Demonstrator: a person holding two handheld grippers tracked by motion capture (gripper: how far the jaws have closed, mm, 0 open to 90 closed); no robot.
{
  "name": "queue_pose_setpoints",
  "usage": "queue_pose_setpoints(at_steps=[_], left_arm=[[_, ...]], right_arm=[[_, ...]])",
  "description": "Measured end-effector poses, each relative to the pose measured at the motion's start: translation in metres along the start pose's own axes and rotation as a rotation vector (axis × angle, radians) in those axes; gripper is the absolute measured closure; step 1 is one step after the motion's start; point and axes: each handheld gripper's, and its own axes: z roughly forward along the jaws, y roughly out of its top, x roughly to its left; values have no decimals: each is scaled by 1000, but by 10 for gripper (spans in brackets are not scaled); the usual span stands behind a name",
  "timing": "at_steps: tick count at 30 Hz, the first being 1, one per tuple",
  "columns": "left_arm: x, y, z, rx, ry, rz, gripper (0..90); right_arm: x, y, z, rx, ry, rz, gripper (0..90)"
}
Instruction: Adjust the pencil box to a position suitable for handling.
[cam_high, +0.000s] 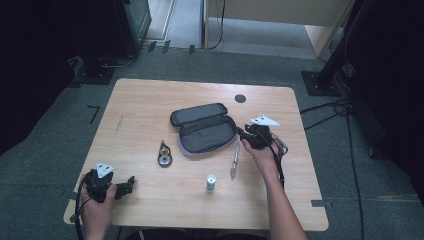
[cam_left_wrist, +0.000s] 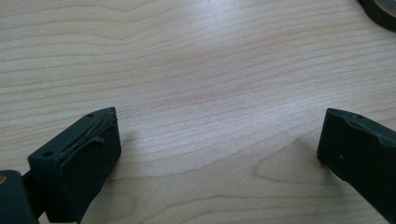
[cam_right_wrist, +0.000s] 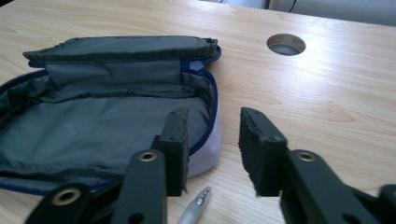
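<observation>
Both claws open and empty over the table (cam_high: 150, 100).
The right gripper (cam_right_wrist: 212, 140), jaws partly apart, hovers at the open pouch's (cam_right_wrist: 93, 126) 3 o'clock rim, pen (cam_right_wrist: 196, 207) beneath; the left gripper (cam_left_wrist: 219, 144) gapes wide at 7 o'clock.

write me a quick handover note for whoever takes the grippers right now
Left gripper: open, holding nothing, low over bare wood at the table's near left corner.
Right gripper: open, holding nothing, at the right end of the pencil case, jaws astride its zipper rim.
Pencil case: unzipped, lying open mid-table, looks empty.
Pen: on the table beside the case, below the right gripper.
Small white-capped bottle and a small round item: loose on the table in front of the case.
Done: case opened. Left, presumably: load the loose items.
</observation>
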Motion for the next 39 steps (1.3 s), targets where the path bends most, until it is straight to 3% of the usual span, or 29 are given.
queue_pose_setpoints(at_steps=[6,8,13,26,32,36,39], left_arm=[[0,0,0,0,0,0,0],[0,0,0,0,0,0,0],[0,0,0,0,0,0,0],[0,0,0,0,0,0,0],[0,0,0,0,0,0,0],[0,0,0,0,0,0,0],[0,0,0,0,0,0,0]], right_arm=[[-2,10,8,20,-16,11,688],[-3,13,12,34,3,21,707],[-1,18,23,59,-9,-12,707],[2,27,59,143,-39,-40,702],[1,26,69,175,-33,-10,753],[6,25,70,188,-78,-8,867],[6,26,68,210,-93,65,893]])
